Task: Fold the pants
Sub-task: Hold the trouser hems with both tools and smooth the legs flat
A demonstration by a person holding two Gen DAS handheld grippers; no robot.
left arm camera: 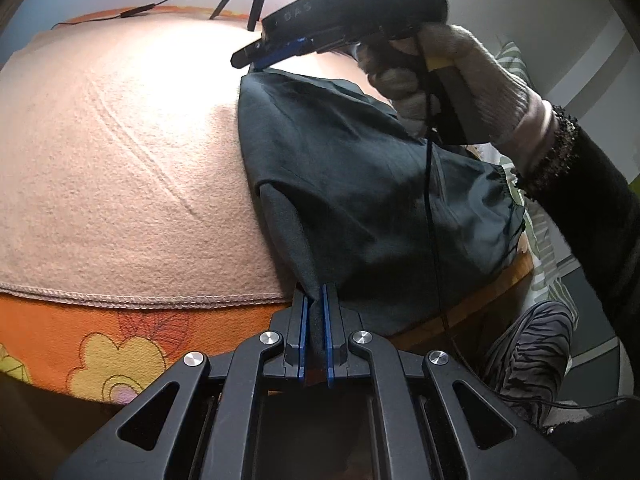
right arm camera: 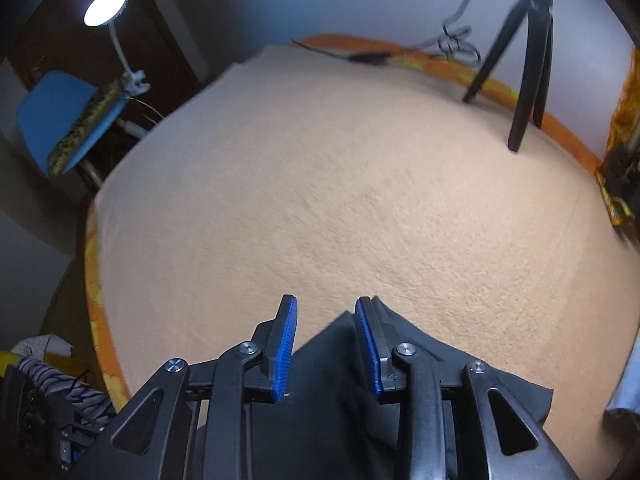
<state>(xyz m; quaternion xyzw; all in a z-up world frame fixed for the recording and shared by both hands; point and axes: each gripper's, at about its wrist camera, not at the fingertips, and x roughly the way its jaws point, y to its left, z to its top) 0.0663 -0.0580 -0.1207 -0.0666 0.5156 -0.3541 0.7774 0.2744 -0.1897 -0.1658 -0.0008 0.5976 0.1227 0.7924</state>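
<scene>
Pants point(left arm camera: 360, 184) pinched by left gripper point(left arm camera: 315, 332) at bed's near edge; right gripper point(right arm camera: 326, 344) gapes, so I risk that corner dropping.

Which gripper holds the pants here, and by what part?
The left gripper is shut on a bunched edge of the dark pants. The right gripper is open, holding nothing.

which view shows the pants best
The left wrist view: the dark pants spread across the blanket, the left gripper clamping a bunched fold. The right wrist view catches only a dark corner between the right gripper's open jaws.
</scene>
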